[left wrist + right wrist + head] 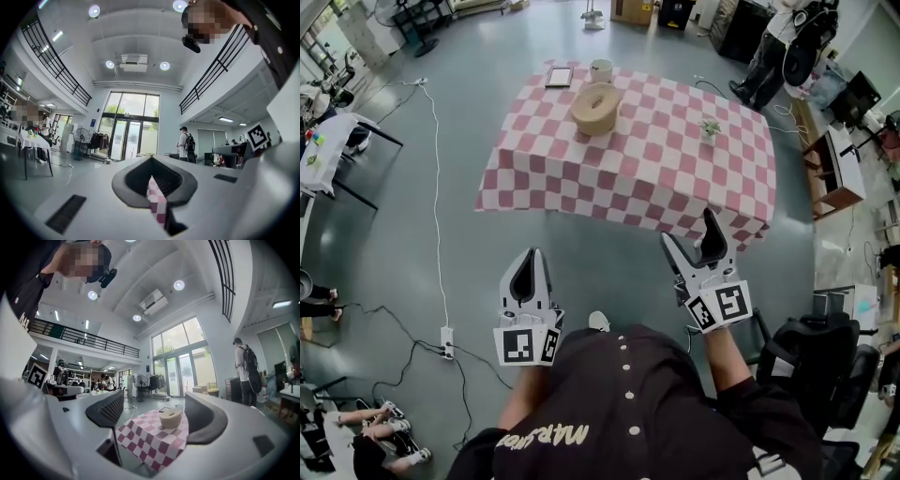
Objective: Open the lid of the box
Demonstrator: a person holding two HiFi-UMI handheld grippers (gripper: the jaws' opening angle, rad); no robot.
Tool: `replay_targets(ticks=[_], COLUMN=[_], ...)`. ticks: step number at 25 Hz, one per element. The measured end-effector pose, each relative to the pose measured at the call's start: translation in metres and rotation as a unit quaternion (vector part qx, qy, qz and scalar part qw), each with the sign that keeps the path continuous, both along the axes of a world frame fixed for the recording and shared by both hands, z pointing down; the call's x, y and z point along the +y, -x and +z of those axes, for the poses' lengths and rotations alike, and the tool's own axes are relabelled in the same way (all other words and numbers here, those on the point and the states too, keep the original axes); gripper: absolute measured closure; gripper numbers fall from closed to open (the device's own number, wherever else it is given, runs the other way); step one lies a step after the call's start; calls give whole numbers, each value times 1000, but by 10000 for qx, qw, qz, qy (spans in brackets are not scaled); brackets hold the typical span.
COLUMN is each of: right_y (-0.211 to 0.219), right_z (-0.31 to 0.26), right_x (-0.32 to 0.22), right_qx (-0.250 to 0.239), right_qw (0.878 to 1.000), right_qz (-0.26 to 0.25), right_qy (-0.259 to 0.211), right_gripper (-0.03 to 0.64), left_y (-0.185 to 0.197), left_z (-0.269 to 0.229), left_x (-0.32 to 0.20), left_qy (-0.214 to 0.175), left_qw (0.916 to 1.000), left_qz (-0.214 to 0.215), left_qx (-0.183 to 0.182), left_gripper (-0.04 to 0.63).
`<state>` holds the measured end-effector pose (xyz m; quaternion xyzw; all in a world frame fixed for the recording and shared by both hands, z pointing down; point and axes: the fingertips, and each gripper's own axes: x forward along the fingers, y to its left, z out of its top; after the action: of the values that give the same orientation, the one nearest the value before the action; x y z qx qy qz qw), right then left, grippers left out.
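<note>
Ahead, large pink-and-white checked surface (675, 169); nearer, dark shirt (628, 403) with pale print (544, 437), only "MAR" readable; right gripper (689, 228) with black square markers (729, 302), jaws wide apart and empty; left gripper (528, 255), jaws together, empty; round beige box (596, 114), lid (598, 96) on, well apart from both, on surface beside white cup (601, 70).

**Checked table, four things on top**

The table (656, 178) stands on a grey floor (469, 122) and is covered by a pink-and-white checked cloth (581, 192) that hangs over its edges. A round tan box (596, 108), lid on, sits toward the far left. Beyond it, near the far edge, a dark flat frame (559, 77) lies beside a pale cup (601, 70). A small plant (709, 128) stands apart to the right.
</note>
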<state>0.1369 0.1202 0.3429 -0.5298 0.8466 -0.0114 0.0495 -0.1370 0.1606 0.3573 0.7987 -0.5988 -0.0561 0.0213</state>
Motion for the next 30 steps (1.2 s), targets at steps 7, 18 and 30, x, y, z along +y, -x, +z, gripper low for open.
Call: replay_targets(ticks=[7,18,30], right_y=[13,16,10], right_z=[1,19,5], right_x=[-5,-45,-168], right_qx=[92,134,115], right_qw=[9999,9997,9995], right_qz=[83,51,-271], right_qy=[2,178,-70], right_gripper=[196,181,169], left_y=[22,19,6], left_z=[9,21,9], left_x=[-9,-51,-154], left_qy=[117,264,99], left_qw=[9999,9996,9998], left_qz=[50,118,-125], left_qx=[18,3,-100], left_gripper=[584,584,584])
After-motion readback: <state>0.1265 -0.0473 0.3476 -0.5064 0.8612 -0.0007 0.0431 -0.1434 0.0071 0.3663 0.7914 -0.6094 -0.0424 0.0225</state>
